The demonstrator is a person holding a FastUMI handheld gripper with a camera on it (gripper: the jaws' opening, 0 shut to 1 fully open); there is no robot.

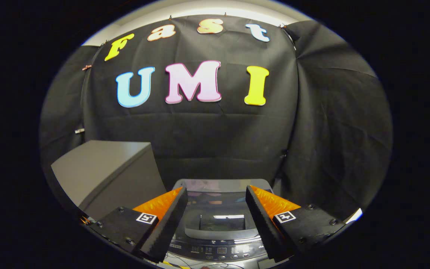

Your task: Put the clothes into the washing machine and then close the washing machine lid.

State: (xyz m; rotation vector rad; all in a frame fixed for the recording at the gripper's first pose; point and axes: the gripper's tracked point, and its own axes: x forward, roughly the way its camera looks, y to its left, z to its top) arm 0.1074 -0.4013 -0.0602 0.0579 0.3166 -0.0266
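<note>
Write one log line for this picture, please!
gripper: open, holding nothing | washing machine: below jaws, lid down | grey box: beside machine

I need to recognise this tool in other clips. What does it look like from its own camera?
The tool has two wedge-shaped fingers with ridged, sawtooth inner faces, tapering forward. Each sits on a dark block with visible screws, and each block carries a small square black-and-white marker. The fingers stand apart, above the washing machine.

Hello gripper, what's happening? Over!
Tool open, holding nothing. Washer below the fingers, lid down. Grey box beside washer.
</note>
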